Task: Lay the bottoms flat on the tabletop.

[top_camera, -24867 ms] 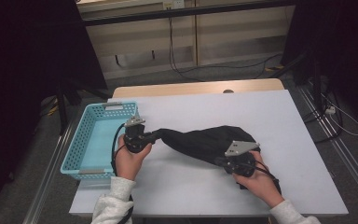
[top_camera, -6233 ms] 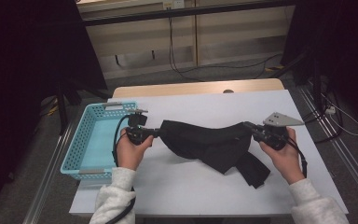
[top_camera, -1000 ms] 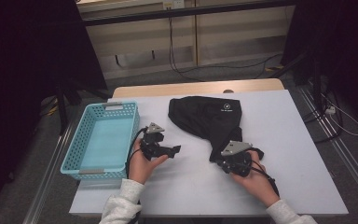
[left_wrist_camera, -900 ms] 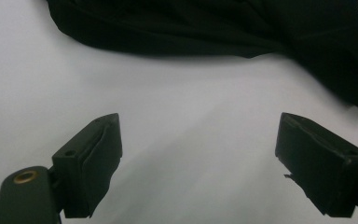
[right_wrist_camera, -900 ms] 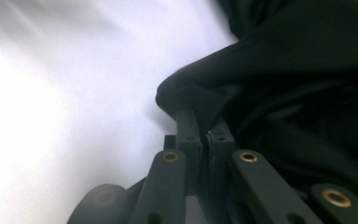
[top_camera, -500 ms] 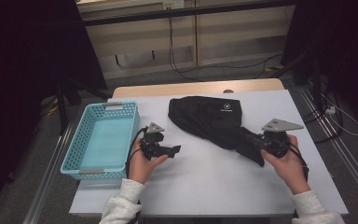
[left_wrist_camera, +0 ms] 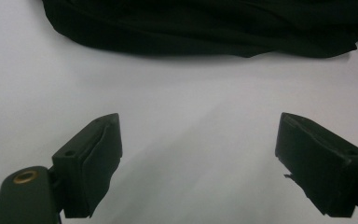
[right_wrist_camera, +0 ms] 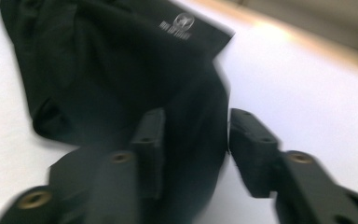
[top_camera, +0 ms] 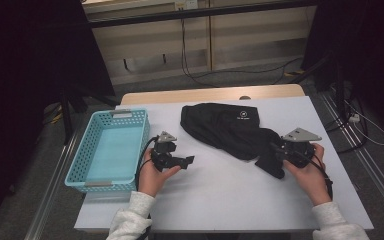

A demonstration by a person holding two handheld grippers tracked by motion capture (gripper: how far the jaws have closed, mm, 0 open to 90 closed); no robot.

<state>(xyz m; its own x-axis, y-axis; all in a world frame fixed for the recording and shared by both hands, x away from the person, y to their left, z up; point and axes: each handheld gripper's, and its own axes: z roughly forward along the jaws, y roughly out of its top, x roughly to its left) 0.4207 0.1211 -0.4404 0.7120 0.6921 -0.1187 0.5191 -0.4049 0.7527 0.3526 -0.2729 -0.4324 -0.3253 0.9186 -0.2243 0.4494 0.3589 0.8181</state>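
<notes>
One black garment point(top_camera: 230, 130) with a small white logo lies bunched on the far middle of the white tabletop point(top_camera: 220, 200), a strip of it trailing toward my right side. My right gripper point(top_camera: 280, 152) is at the end of that strip; in the right gripper view its two fingers point(right_wrist_camera: 149, 140) have just been opening, parted with cloth between them, and I cannot tell whether the pads touch it. My left gripper point(top_camera: 187, 161) rests on the bare tabletop, well apart from the garment, its two fingers point(left_wrist_camera: 93, 154) spread wide with nothing between them. One light blue basket point(top_camera: 82, 172) stands at the left edge. Two hands, two grippers, one garment, one basket.
</notes>
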